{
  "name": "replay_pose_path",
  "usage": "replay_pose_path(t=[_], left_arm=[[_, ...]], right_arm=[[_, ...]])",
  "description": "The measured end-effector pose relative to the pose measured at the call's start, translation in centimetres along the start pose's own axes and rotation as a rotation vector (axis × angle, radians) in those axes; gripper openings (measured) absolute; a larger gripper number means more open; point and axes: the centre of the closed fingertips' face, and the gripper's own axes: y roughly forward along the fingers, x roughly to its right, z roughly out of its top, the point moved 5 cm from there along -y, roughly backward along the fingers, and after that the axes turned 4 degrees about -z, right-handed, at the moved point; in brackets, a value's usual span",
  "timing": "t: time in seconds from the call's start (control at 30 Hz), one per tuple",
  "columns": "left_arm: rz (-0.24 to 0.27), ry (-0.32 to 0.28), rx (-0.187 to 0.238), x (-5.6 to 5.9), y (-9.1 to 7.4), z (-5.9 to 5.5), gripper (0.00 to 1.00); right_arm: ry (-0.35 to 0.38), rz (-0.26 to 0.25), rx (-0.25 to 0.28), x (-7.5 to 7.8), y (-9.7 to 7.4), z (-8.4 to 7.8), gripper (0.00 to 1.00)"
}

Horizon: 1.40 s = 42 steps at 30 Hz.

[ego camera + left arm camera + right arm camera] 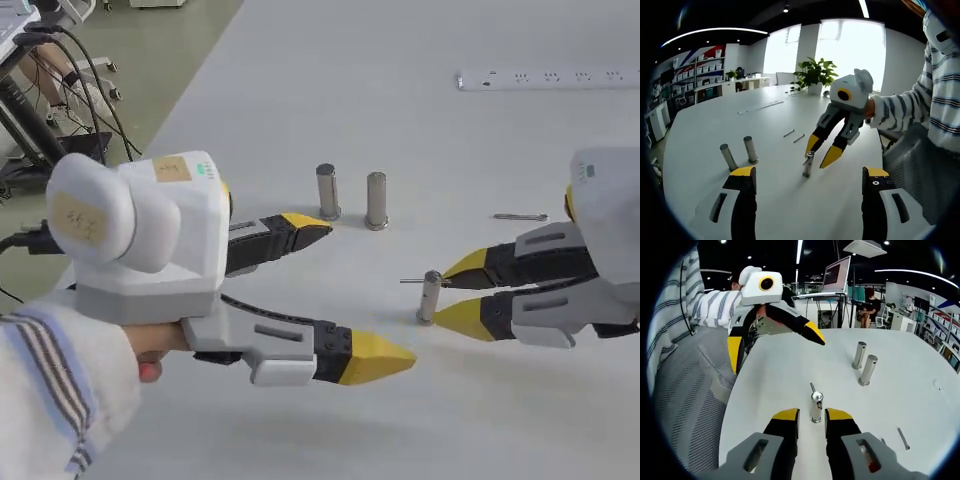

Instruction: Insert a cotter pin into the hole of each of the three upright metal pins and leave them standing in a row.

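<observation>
Three upright metal pins stand on the white table. Two bare ones (pixel 327 192) (pixel 376 200) are side by side at the back. The third pin (pixel 430 297) stands nearer, with a cotter pin (pixel 411 281) poking out of its top hole. My right gripper (pixel 446 296) is open, its yellow tips just right of that pin, one on each side; its own view has the pin (pixel 816 407) right in front of the tips. Left of it my left gripper (pixel 345 293) is wide open and holds nothing.
A loose cotter pin (pixel 520 216) lies at the right; the left gripper view has two loose ones (pixel 788 133) (pixel 799 138). A white power strip (pixel 548 78) lies at the far edge. A mesh chair (pixel 695 390) stands beside the table (pixel 330 90).
</observation>
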Motion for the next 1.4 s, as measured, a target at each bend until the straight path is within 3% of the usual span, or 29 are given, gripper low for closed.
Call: replay_pose_path(t=[0.13,0.27,0.67,0.83,1.4], left_arm=[[0.034,-0.014,0.020,-0.2,-0.6,-0.3,0.92],[0.035,-0.033,0.035,0.1,-1.0,-0.5,0.99],[0.023,-0.047,-0.001,1.3,-1.0,-1.9,0.99],[0.009,-0.095,0.060,1.6,-1.1,-1.5,0.99],[0.011,-0.069,0.041,2.2,-1.1,-1.1,0.99]], right_arm=[[0.010,0.000,0.008,-0.1,0.2,0.1,0.16],[0.024,-0.004,0.019,-0.1,0.6,0.3,0.17],[0.052,-0.003,0.046,0.0,1.1,-0.2,0.16],[0.053,-0.008,0.057,0.0,1.2,-0.6,0.13],[0.055,0.012,0.085,0.4,1.8,-0.6,0.06]])
